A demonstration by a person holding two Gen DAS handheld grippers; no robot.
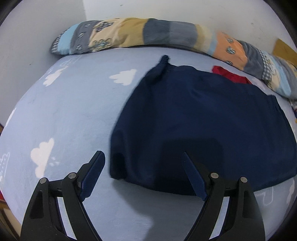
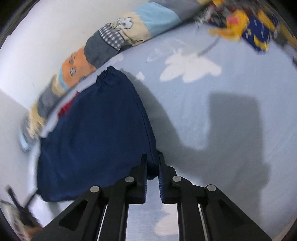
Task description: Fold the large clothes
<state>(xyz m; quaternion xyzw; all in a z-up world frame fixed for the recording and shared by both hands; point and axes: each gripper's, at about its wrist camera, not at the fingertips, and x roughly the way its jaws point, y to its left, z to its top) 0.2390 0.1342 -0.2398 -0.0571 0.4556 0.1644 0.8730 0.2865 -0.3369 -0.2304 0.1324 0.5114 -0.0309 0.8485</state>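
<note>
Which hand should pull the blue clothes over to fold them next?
Probably the right. The right gripper is already shut on the corner of the blue garment. The left gripper hangs open above the garment's near edge, holding nothing.

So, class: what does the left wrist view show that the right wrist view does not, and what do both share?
Only the left wrist view: the left gripper, open and empty above the bedsheet's near part, and the bolster's far-left end.
Only the right wrist view: the right gripper shut on the navy garment's near corner, and a blurred yellow-and-blue pile of fabric at top right.
Both: the navy garment lying on the cloud-print bedsheet, a red cloth behind it, the patchwork bolster and the white wall.
</note>
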